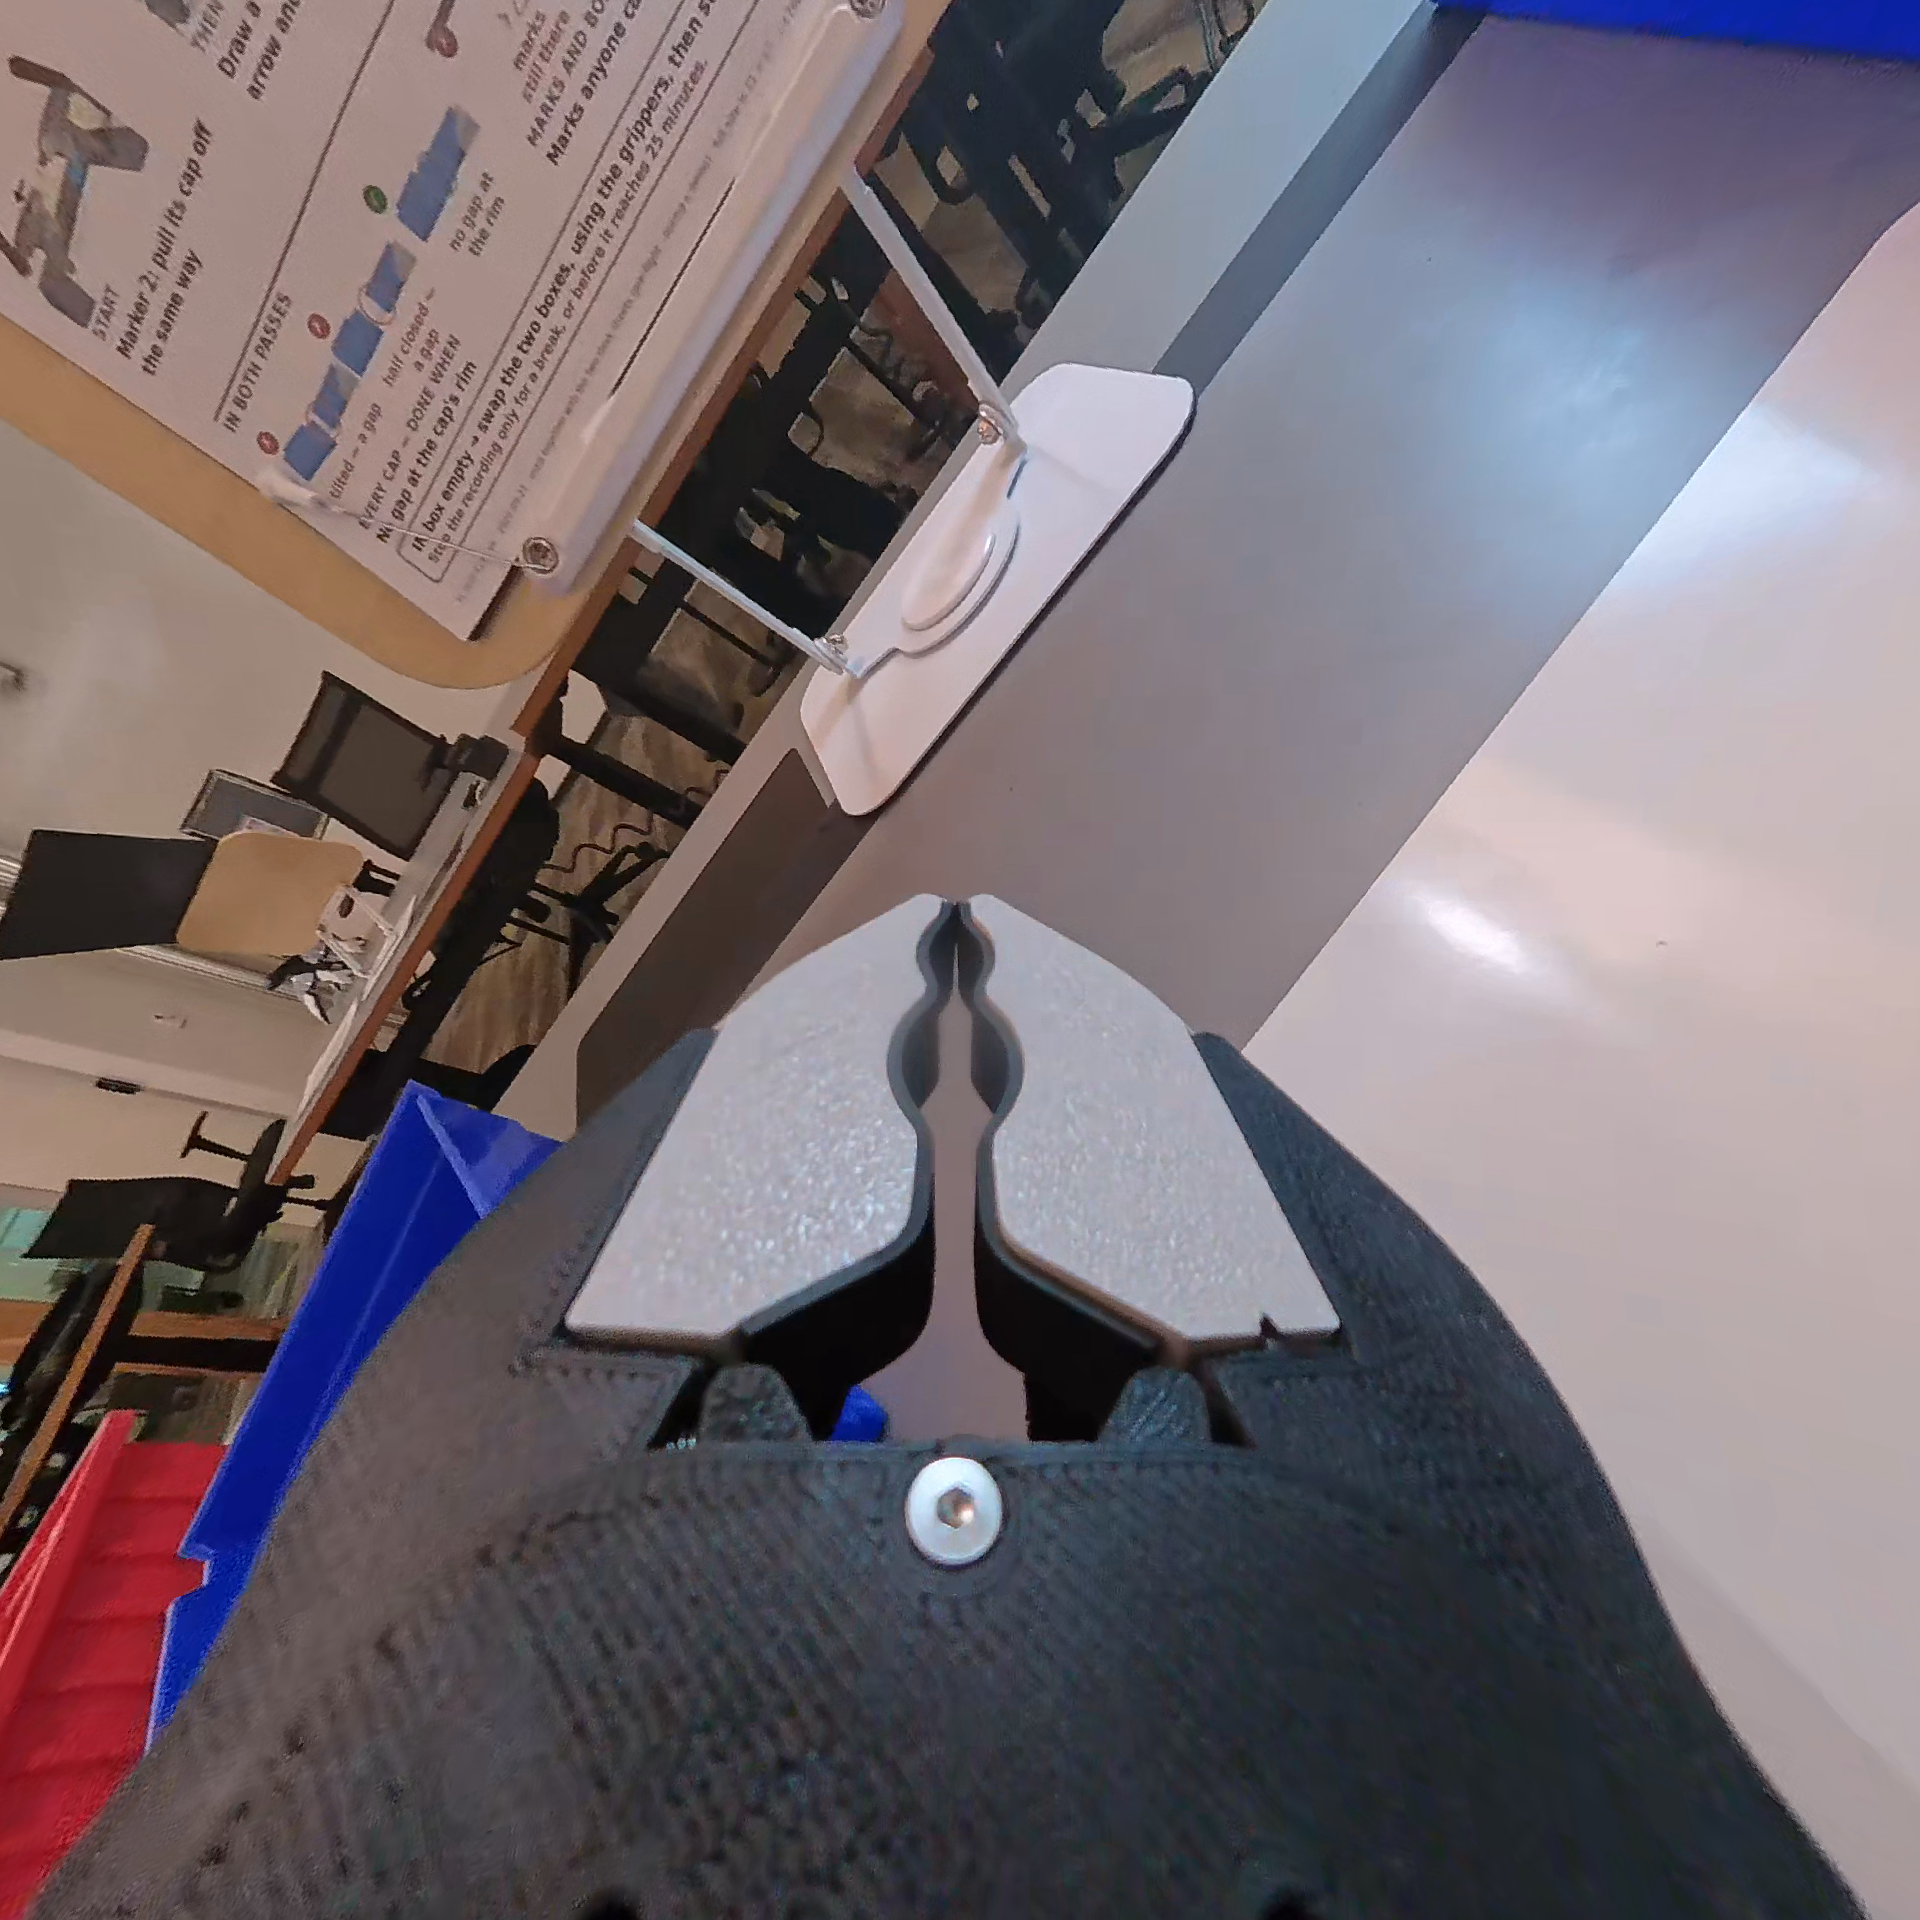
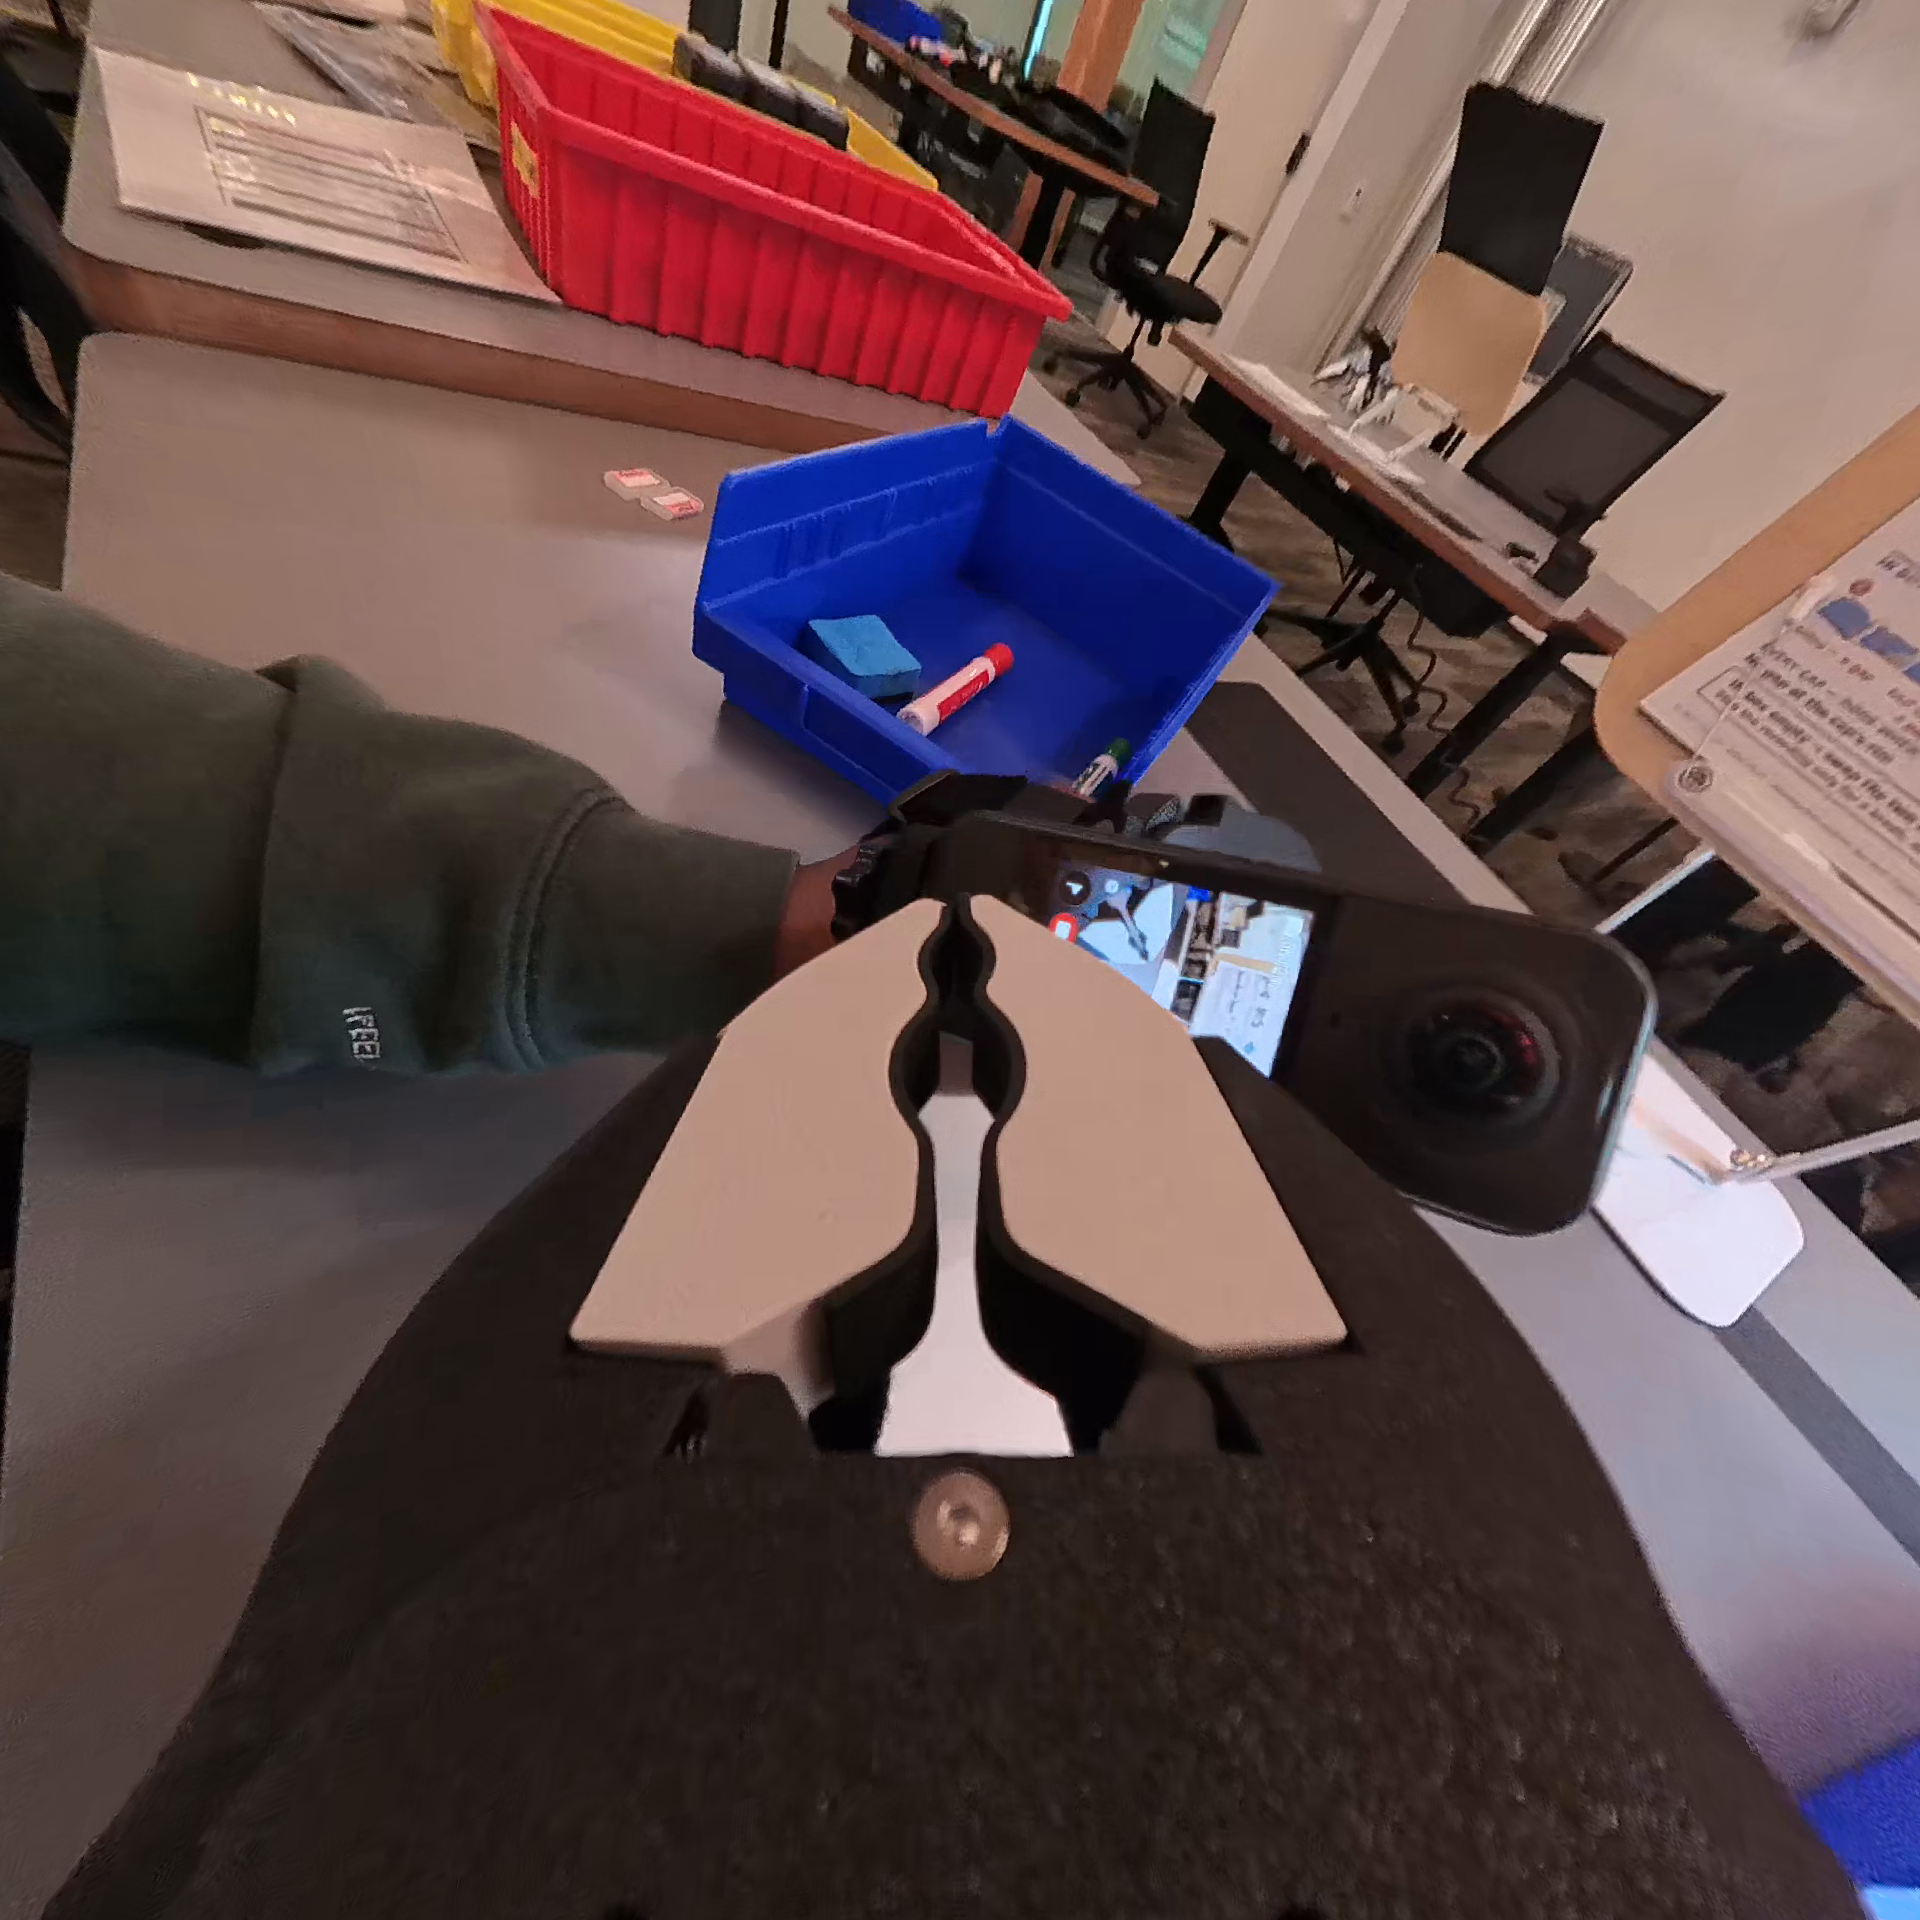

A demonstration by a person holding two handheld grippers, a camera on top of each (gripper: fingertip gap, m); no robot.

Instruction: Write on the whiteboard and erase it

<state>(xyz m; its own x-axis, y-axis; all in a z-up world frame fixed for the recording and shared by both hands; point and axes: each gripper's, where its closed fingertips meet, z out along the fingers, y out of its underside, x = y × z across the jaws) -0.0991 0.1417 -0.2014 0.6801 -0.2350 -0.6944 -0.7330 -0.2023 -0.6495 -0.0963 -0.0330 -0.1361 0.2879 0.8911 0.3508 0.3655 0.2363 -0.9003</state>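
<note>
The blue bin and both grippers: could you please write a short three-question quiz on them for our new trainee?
1. True or false: the right gripper is shut and holds nothing.
2. Which of these lies in the blue bin beside the red-capped marker? A) scissors B) a blue eraser C) a cup
3. Fill in: in the left wrist view, the left gripper points at the white base of the ____ that holds the instruction sheet.

Key:
1. True; the fingers meet at the tips with nothing between them.
2. B; a green-capped marker also lies near the bin's front edge.
3. Stand.
</note>
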